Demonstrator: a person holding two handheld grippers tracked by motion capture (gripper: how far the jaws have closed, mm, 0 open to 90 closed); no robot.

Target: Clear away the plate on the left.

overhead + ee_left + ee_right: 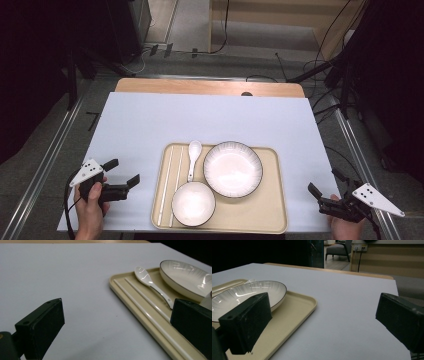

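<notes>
In the high view, one beige tray [278, 210] lies at the near edge of the white table cover [150, 120], with wide bare room to its left, right and beyond. On it sit one plate [233, 168], one bowl [193, 203], one spoon [193, 159] and two chopsticks [170, 186]. The chopsticks lie along the tray's left rim, long axis near to far; the spoon lies alongside, its bowl end pointing away from the person. The left gripper [124, 173] hovers left of the tray, jaws spread and empty; the right gripper [325, 186] sits at the table's right edge, likewise agape and holding nothing.

In the left gripper view, wide-set jaws frame bare cover and the tray's left rim [125, 298], chopsticks [140, 302] and spoon [150, 282].

In the right gripper view, parted jaws frame the plate [247, 293], the tray corner [299, 307] and bare cover.
</notes>
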